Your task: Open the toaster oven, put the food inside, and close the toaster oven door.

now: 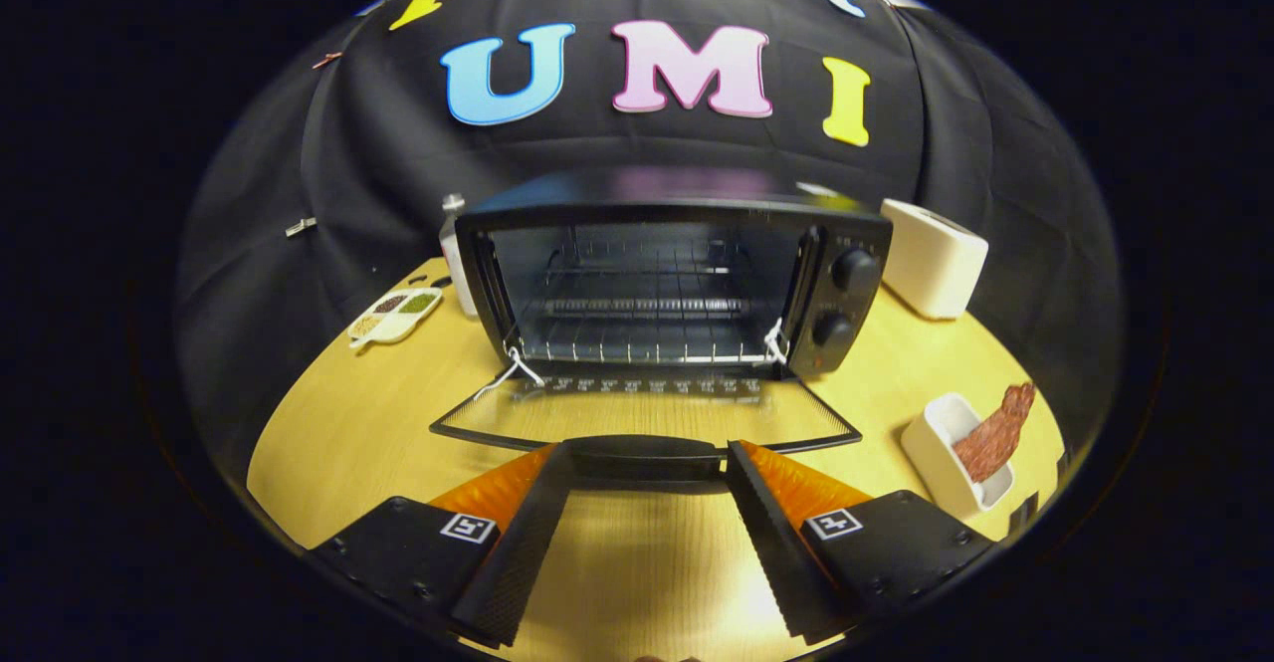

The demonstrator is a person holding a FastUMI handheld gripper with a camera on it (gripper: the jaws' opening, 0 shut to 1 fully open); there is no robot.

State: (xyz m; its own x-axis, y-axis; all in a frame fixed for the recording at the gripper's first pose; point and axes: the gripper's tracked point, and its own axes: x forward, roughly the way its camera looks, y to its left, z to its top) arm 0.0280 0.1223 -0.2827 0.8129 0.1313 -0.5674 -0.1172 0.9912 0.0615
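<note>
The gripper [647,463] is spread wide, its fingers flanking the door handle [645,451] of the toaster oven [677,274] without pressing it. The door [647,415] lies fully down. Right of the oven, the food [995,433] leans in a white dish [941,458].

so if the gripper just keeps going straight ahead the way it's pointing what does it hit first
Most likely the door handle, which lies just beyond the tips of the open gripper, with the lowered glass door and toaster oven behind it. Depth is unclear, so it may pass just above.

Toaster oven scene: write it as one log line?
toaster oven door open | gripper open at door handle | food in white dish
</note>
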